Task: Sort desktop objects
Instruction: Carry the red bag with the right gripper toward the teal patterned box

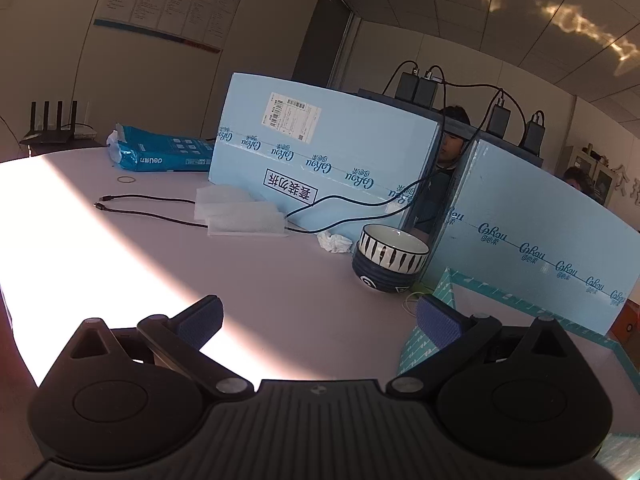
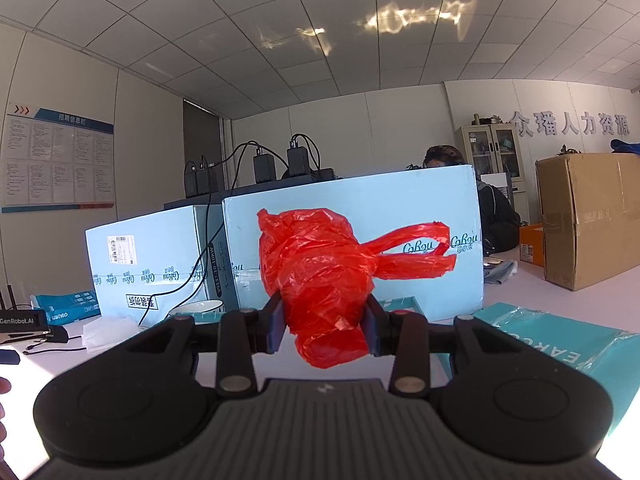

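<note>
Red bag [image 2: 320, 280] hiding right gripper [image 2: 325, 326] fingertips.

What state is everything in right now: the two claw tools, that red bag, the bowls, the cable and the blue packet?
Left gripper: open, empty, above the table.
Right gripper: shut on the red plastic bag.
Red plastic bag: crumpled, held in the air, handles sticking out sideways.
Bowls: upright, striped one stacked in a dark one.
Black cable: loose end lying unplugged on the table.
Blue packet: lying flat, one end torn open.
</note>
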The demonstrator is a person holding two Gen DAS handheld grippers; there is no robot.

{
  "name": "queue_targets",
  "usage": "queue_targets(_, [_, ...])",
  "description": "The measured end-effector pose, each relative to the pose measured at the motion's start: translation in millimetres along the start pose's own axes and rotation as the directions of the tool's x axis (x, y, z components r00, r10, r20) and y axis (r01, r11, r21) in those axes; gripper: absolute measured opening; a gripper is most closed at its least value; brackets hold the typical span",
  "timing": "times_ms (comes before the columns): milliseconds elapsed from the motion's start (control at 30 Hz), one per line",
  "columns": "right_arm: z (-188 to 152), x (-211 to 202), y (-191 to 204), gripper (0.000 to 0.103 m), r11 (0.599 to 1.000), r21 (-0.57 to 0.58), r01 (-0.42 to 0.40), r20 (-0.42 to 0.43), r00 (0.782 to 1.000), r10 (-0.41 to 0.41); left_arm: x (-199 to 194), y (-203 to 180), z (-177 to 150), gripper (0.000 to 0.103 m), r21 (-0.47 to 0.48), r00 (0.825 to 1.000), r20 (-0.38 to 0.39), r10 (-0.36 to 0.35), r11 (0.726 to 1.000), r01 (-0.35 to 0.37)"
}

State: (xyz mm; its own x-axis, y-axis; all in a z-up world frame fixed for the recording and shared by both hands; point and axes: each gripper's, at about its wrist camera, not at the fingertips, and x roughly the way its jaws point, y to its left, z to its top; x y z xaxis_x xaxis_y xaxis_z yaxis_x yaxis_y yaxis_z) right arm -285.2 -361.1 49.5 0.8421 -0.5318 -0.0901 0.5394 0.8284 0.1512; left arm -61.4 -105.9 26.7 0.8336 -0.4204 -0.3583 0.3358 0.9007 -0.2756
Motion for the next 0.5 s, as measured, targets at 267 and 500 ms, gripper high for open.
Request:
queue_targets(267, [-3.6, 6.9, 1.0, 0.042, 1.0, 0.028, -0.001, -0.009, 1.0, 0.002, 7.8, -12.3, 15.8, 0.103, -0.014, 0.994, 0.041, -0.102, 0.995, 0.103])
queue_targets(500, [0.7, 27.2, -5.3, 0.042, 0.999, 0.047, 0.002, -0.014, 1.0, -0.001, 55.0, -48.6, 62.2, 0.103, 0.013, 0.939, 0.018, -0.342, 0.94, 0.342])
